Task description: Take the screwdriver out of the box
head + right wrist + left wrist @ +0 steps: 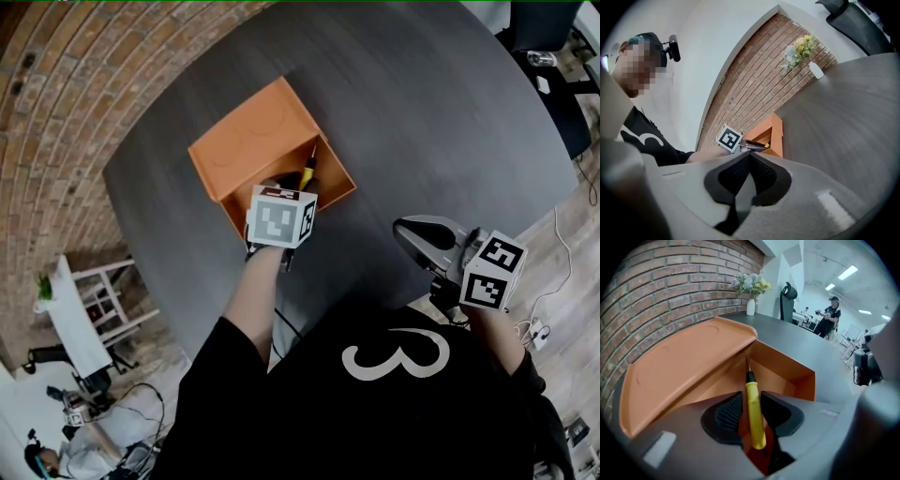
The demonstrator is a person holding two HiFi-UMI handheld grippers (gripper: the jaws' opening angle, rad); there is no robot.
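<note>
An orange box (246,150) stands open on the dark table (441,122), its lid (679,366) folded back toward the brick wall. Inside lies a screwdriver (753,401) with a yellow handle, its tip pointing into the far corner; the head view shows it too (307,174). My left gripper (751,420) reaches down into the box (296,186), its jaws either side of the handle with a thin gap at the left pad. My right gripper (409,234) hovers off the table's near right edge, its pads (761,171) together with nothing between them (749,159).
A brick wall (670,291) runs behind the box. A white vase of flowers (751,305) stands far back on the table. An office chair (788,298) and people (829,317) are beyond it. The table's rim (141,244) is close to the box's left.
</note>
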